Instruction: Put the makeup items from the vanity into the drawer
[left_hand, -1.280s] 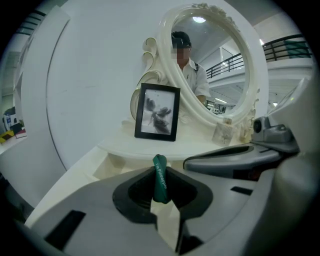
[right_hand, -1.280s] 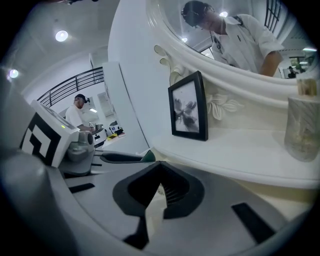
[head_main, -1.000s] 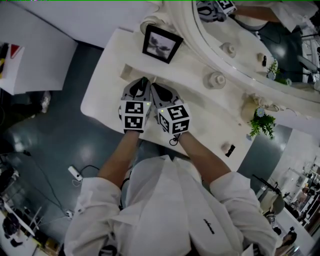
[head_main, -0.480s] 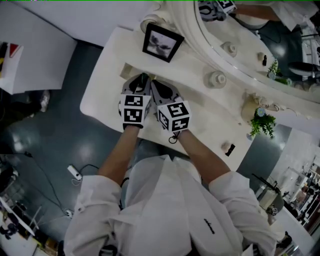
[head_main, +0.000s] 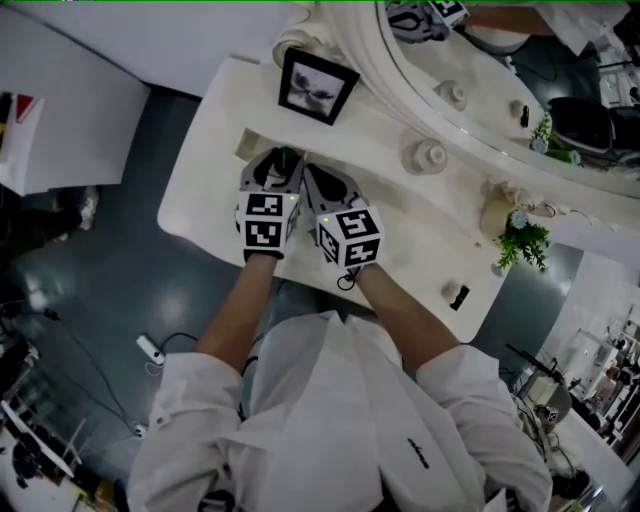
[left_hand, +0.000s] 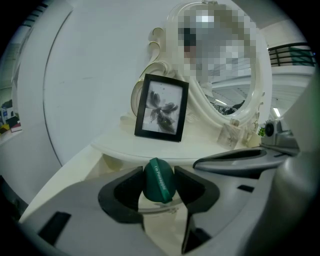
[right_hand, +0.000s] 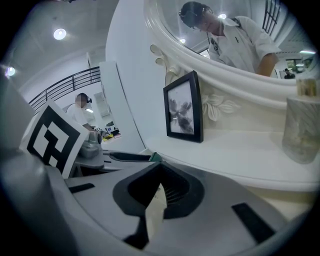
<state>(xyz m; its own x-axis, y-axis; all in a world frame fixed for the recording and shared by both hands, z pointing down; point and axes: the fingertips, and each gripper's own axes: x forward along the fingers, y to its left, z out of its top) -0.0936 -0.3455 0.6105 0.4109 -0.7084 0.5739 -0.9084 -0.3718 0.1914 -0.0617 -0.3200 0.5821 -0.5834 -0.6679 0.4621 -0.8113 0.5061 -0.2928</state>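
A green egg-shaped makeup item (left_hand: 159, 181) stands upright between the pads of my left gripper (left_hand: 159, 175), over the cream recess of the open drawer (left_hand: 111, 163). The jaws have just been opening; the pads flank the egg closely and no longer squeeze it. In the head view the left gripper (head_main: 285, 160) points at the drawer slot (head_main: 250, 141) with a speck of the green item (head_main: 287, 154) at its tips. My right gripper (head_main: 318, 180) sits close beside it on the right, shut with nothing in it (right_hand: 156, 167).
A black picture frame (head_main: 318, 85) stands on the white vanity (head_main: 200, 195) just behind the grippers. A round jar (head_main: 430, 157), a small plant (head_main: 522, 243) and a small black item (head_main: 459, 297) lie further right. The oval mirror (head_main: 500, 90) rises behind.
The left gripper's jaws stand a little wider around the green item than before. Both hands have stayed where they were.
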